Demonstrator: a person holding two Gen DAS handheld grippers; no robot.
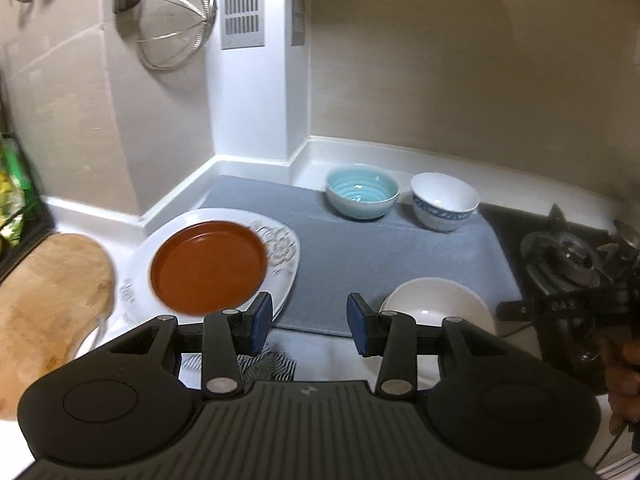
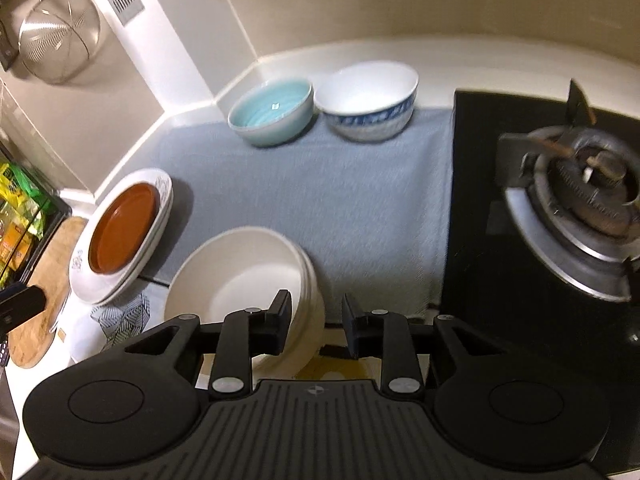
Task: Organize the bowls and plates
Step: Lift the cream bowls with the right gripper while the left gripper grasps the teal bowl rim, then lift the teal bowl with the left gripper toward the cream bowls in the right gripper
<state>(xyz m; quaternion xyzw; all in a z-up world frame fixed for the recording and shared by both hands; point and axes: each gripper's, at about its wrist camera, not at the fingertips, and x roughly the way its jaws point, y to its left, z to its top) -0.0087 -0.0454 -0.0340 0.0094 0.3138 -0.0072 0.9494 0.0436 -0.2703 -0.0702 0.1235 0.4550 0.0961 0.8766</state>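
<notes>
Brown plate point(image 1: 208, 266) sits nested in the white patterned plate point(image 1: 286, 240), just ahead-left of the left gripper point(image 1: 308, 326). The plate stack overhangs the left edge of the grey mat point(image 1: 360, 248). Left gripper's jaws are partly apart with nothing between them; its left pad point(image 1: 260, 322) is right at the near rim of the patterned plate, contact not clear.

White bowl stack point(image 2: 240, 280) is just ahead-left of the right gripper point(image 2: 316, 326), at the near edge of the mat. Right gripper's jaws are partly apart and hold nothing; the left finger point(image 2: 280, 320) overlaps the bowl's near rim in the right wrist view, touching or not I cannot tell. Between the jaws there is only tabletop.

Light blue bowl point(image 2: 272, 114) and blue-patterned white bowl point(image 2: 368, 100) stand upright side by side, touching or nearly so, at the far edge of the mat, well ahead of both grippers.

Further out: gas burner point(image 2: 580, 200) on a black hob to the right of the right gripper, wooden cutting board point(image 1: 48, 300) left of the left gripper, metal strainer point(image 1: 176, 20) hanging on the wall far ahead-left. Both views are slightly motion-blurred.
</notes>
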